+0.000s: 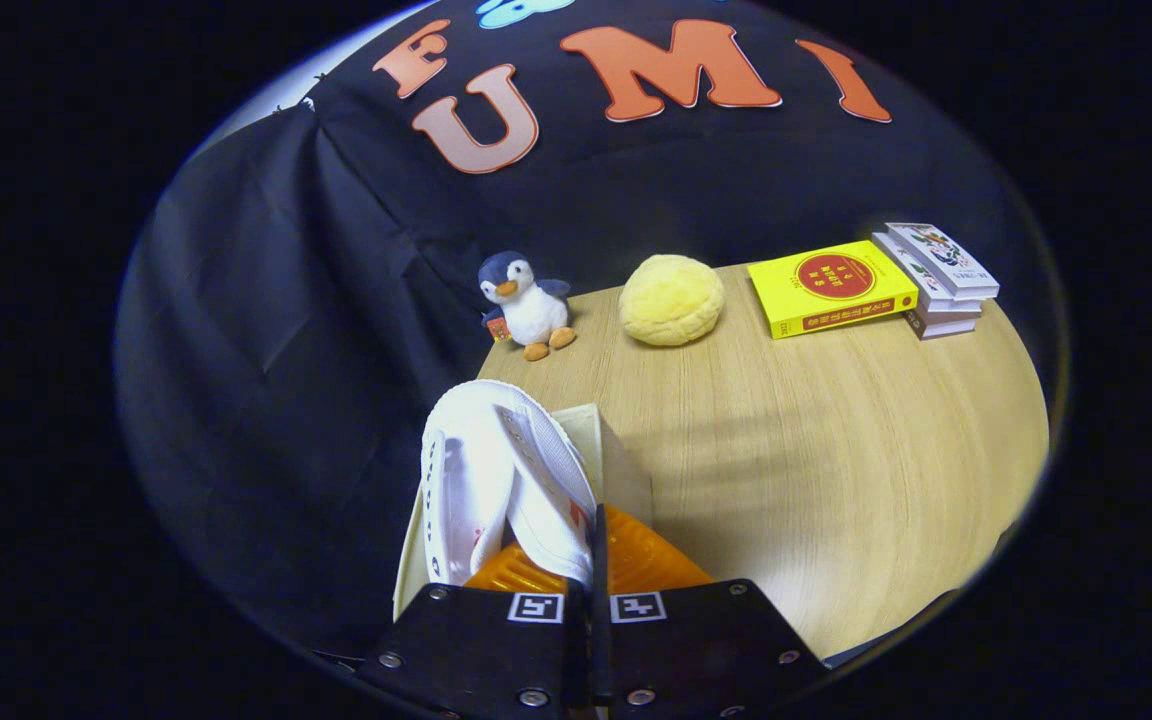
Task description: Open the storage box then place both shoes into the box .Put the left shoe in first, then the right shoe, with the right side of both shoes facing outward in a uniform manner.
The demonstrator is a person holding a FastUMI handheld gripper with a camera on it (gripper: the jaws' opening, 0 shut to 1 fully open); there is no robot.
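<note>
Shoe [496,480] pinched in the claw [596,560] above the box [616,450]; penguin [526,300], bun [671,298], books [936,275] beyond.

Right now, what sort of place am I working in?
Likely a staged recording booth: a wooden table against a black cloth wall, with props, a plush penguin and books. The hand-held gripper grips a white shoe.
</note>
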